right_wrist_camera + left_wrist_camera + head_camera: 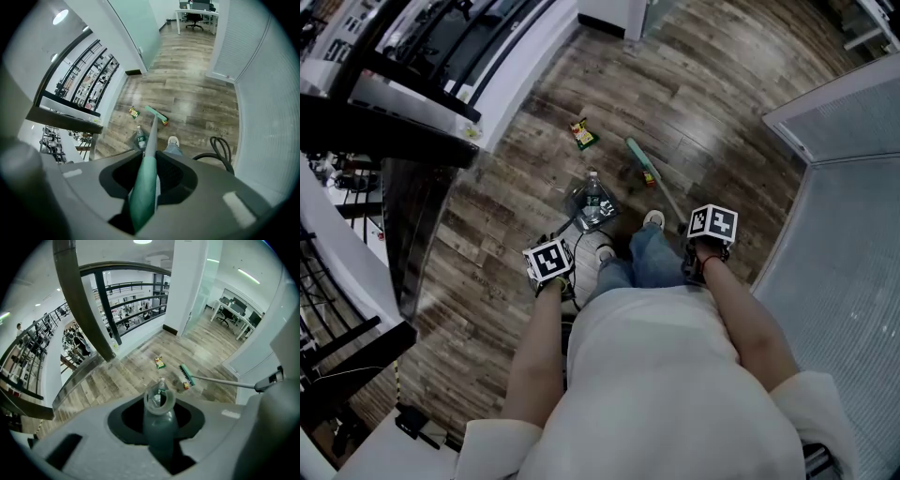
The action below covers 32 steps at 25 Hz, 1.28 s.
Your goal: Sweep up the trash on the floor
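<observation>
The wood-grain floor (703, 94) gleams; the bottle (592, 193) is clear plastic.

The right gripper (150, 165) clamped its jaws on the broom (151, 133) handle; the green head lay at twelve o'clock, a wrapper (134, 112) and bottle (140, 136) at eleven.

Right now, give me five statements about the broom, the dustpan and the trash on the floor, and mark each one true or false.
1. The right tool is shut on the broom handle. True.
2. The left tool is empty. False: it is shut on the dustpan handle.
3. The yellow-green wrapper lies apart from the broom head. True.
4. The plastic bottle stands up on the white ledge. False: it is down at the dustpan, in front of the person's shoes.
5. A black cable lies on the floor. True.
</observation>
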Each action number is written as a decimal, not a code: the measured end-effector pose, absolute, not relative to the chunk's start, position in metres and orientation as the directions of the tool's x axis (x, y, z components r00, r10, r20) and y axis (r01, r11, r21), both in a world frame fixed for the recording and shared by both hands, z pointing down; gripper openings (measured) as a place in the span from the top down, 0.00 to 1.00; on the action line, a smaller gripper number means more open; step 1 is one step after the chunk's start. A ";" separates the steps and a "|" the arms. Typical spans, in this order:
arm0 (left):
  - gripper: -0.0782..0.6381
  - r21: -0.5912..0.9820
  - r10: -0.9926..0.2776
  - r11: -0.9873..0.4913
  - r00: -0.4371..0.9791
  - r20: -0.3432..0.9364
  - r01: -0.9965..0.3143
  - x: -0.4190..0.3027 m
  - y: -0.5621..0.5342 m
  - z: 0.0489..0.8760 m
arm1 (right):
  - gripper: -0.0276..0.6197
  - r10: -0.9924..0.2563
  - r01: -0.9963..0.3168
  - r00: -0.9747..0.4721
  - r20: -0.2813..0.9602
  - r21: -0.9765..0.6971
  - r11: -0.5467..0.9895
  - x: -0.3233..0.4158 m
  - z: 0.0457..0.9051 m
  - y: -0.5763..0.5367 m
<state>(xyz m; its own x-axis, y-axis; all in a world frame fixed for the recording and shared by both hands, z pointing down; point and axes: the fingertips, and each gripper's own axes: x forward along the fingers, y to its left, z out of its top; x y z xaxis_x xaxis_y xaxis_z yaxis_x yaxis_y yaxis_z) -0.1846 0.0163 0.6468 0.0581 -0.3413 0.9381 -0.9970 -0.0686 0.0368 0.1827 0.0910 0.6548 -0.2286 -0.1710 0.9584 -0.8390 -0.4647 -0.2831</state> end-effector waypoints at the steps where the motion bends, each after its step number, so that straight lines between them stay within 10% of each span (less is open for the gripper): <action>1: 0.76 0.037 -0.339 -0.072 0.059 0.939 -0.997 -0.181 0.014 0.647 | 0.81 -0.170 -0.838 -0.227 0.959 -0.281 -0.468 0.187 0.655 0.090; 32: 0.76 0.027 -0.304 -0.132 0.066 0.950 -0.991 -0.095 -0.027 0.662 | 0.81 -0.067 -0.820 -0.184 0.981 -0.191 -0.540 0.268 0.700 0.053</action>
